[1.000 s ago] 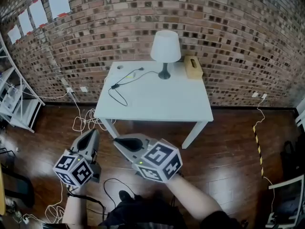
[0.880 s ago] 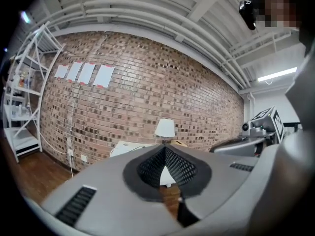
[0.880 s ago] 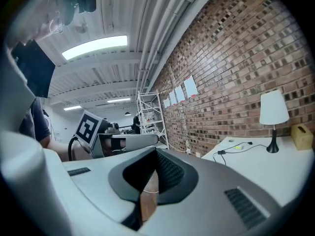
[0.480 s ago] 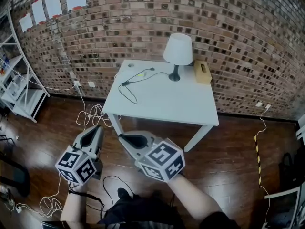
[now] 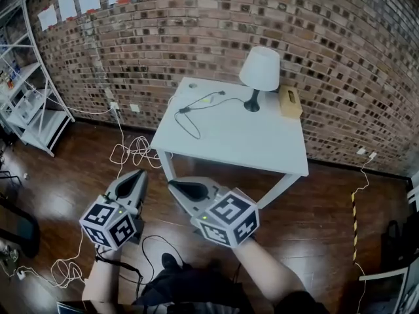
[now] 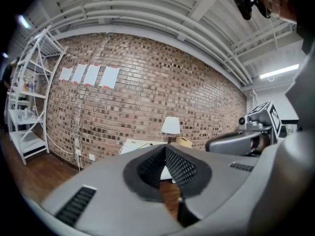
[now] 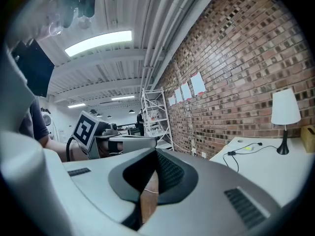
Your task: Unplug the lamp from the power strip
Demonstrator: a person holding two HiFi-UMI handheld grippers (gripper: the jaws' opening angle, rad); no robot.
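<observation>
Presently the left gripper and right gripper are shut, empty. Likely reason: the lamp and cord lie well ahead, beyond reach.

A white-shaded, black-stemmed lamp stands on a white table; the box at its three o'clock is tan. The wall is red-brown brick, and the grey left gripper and right gripper bear black-and-white squares.

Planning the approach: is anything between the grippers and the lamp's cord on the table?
Nothing visible stands in the way. Open floor separates the left gripper and right gripper from the table, where the cord lies uncovered on its left part. Loose cables lie on the floor by the table's near left leg.
</observation>
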